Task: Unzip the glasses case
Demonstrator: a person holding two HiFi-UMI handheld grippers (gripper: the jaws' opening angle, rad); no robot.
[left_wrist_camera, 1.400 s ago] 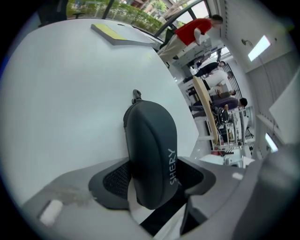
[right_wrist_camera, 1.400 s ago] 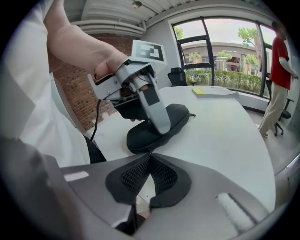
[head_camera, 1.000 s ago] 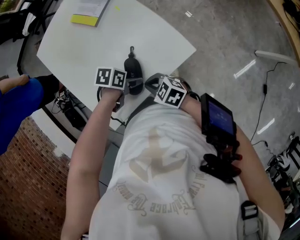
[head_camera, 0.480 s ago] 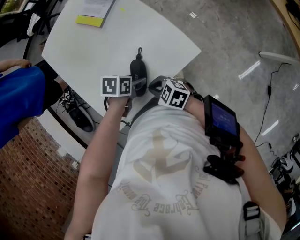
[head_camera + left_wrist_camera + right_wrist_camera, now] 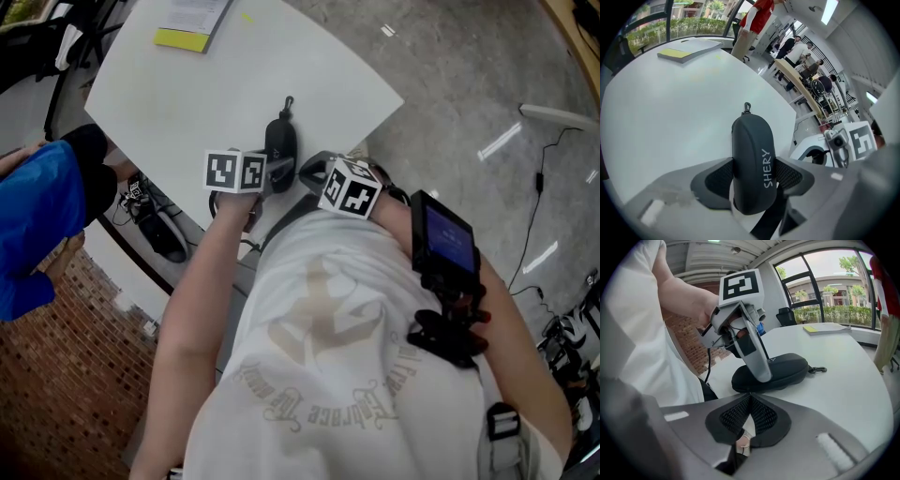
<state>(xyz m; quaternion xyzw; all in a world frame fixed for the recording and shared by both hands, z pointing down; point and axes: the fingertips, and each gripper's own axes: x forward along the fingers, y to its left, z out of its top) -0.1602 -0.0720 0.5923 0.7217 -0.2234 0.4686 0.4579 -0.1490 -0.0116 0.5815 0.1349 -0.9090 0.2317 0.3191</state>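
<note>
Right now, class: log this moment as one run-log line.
left gripper: closing on glasses case | right gripper: shut, empty | case: closed

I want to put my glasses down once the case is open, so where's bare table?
The wide white table between the glasses case and the yellow notepad at the far corner is bare. Crowded: the near edge, where the left gripper, jaws closing, straddles the case and the right gripper sits shut beside it.

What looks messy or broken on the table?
Nothing looks messy or broken. The glasses case lies flat and closed on the white table, the left gripper closing its jaws around it. A yellow booklet lies at the far edge.
</note>
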